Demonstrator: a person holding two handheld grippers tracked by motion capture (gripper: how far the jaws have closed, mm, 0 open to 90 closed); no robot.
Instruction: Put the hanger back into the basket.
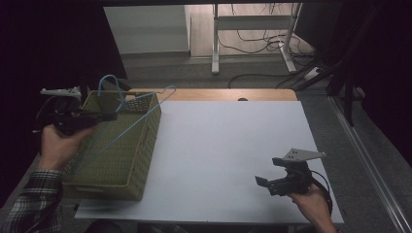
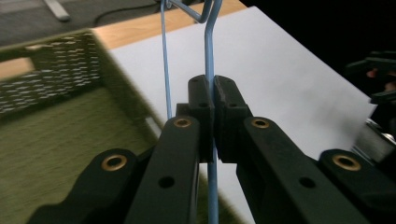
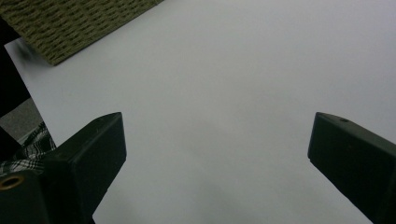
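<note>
At the left edge of the white tabletop (image 1: 228,145), the left gripper (image 1: 109,115) was held level above the woven green basket (image 1: 131,165), its jaws pointing toward the table's middle and closed tight on the wire of a light-blue hanger (image 1: 127,127). In the left gripper view the left gripper (image 2: 214,100) showed the blue wire clamped upright between the two black pads, with a second strand of the hanger (image 2: 164,60) running just beside it on the basket's side. The hanger leaned diagonally across the basket, its hook rising above the far rim and its long lower side sloping down toward the near left corner; whether that end touched the basket could not be told. The left hand (image 1: 58,143) gripped the handle from below, a plaid sleeve (image 1: 29,204) entering from the bottom left corner. The right gripper (image 1: 266,183) rested low over the near right part of the tabletop, well apart from the basket, jaws spread wide and holding nothing; the right hand (image 1: 311,199) held it with the wrist angled inward. In the right gripper view a corner of the basket (image 3: 79,23) lay far ahead.
</note>
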